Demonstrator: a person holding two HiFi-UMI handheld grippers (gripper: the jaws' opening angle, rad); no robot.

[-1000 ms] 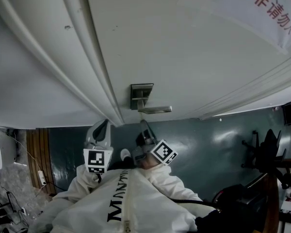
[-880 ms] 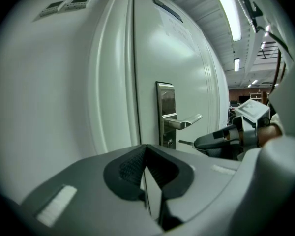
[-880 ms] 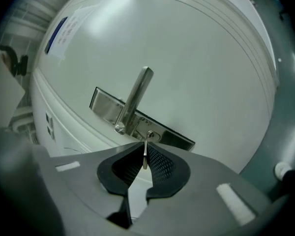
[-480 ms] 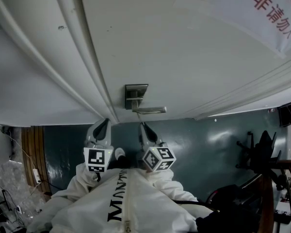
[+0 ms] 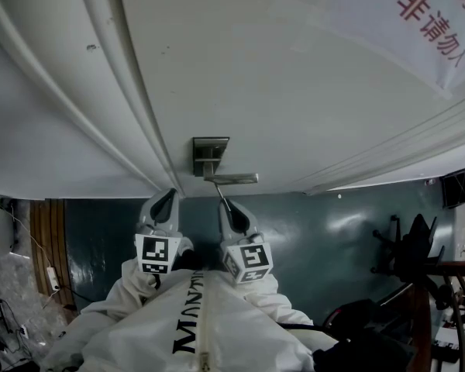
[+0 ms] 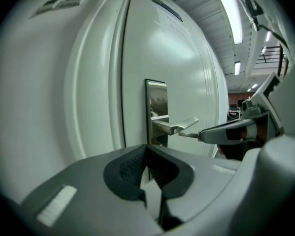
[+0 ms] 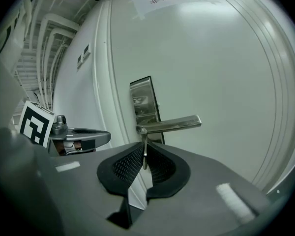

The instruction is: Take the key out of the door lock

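Note:
A white door [image 5: 294, 91] carries a steel lock plate [image 5: 210, 149] with a lever handle [image 5: 232, 178]. My right gripper [image 5: 226, 206] sits just below the handle, shut on a thin metal key [image 5: 218, 192] whose blade points up toward the handle. In the right gripper view the key [image 7: 144, 149] stands upright between the pads, its tip at the handle's [image 7: 172, 124] root; I cannot tell if they touch. My left gripper [image 5: 165, 200] is beside it to the left, shut and holding nothing, aimed at the plate [image 6: 156, 97]. The plate's lower part is hidden.
The door frame mouldings [image 5: 101, 91] run along the left. A paper sign with red characters [image 5: 426, 14] hangs on the door at upper right. Below lie a dark green floor [image 5: 325, 239], dark equipment [image 5: 418, 254] at right and the person's white suit [image 5: 194, 324].
The right gripper has turned from a tilt to straight and risen toward the handle, key blade now showing at its tip. The left gripper has hardly moved.

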